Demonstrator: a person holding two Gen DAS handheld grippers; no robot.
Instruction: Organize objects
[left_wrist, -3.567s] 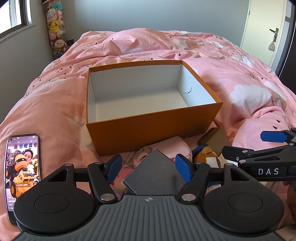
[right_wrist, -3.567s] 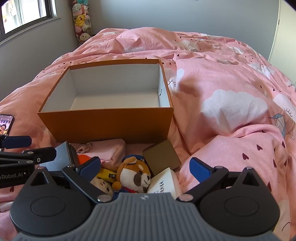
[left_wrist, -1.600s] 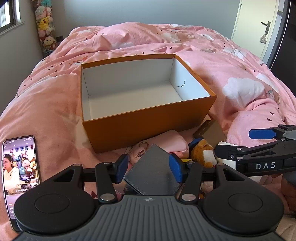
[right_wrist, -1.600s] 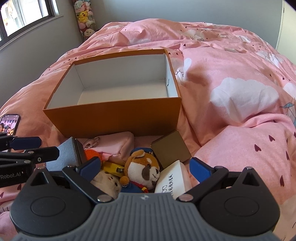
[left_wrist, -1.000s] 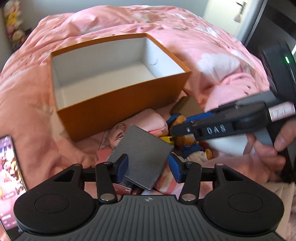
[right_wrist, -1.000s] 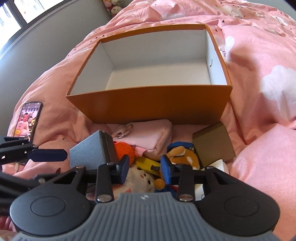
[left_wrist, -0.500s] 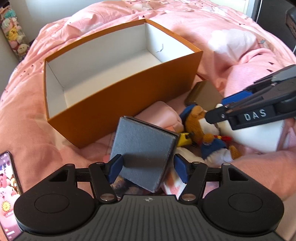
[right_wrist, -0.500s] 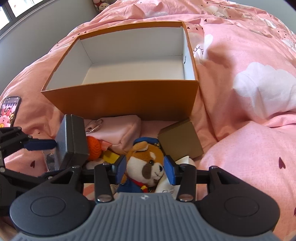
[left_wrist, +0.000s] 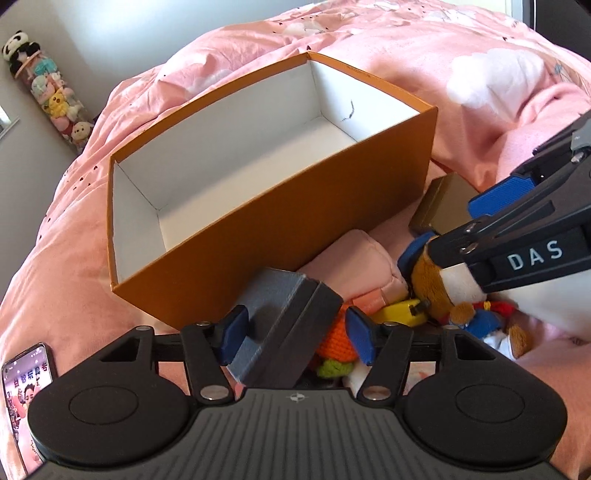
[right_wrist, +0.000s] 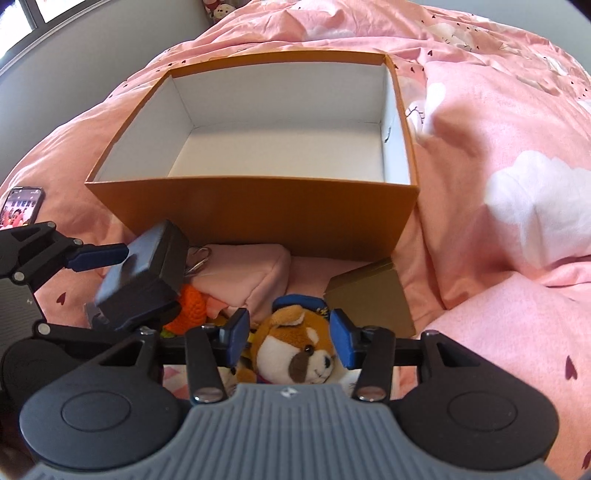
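Left tool (left_wrist: 293, 334) grips grey box (left_wrist: 284, 325); right tool (right_wrist: 290, 339) clamps plush (right_wrist: 295, 347).

The left gripper (left_wrist: 295, 334) tilts to one side, its 2 blue-padded fingers (left_wrist: 232, 332) parted around a load. The right gripper (right_wrist: 290, 338) sits level beside it, its 2 blue pads (right_wrist: 341, 338) pressed against what it holds.

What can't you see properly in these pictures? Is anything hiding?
- Toy pile under the plush dog: both views, covered by the gripper bodies and the gray box.
- Phone: left wrist view, cut off by the edge; its screen is too small to read in the right wrist view.
- Brown box: left wrist view, partly behind the right gripper.
- Stuffed toys in the corner: too small.
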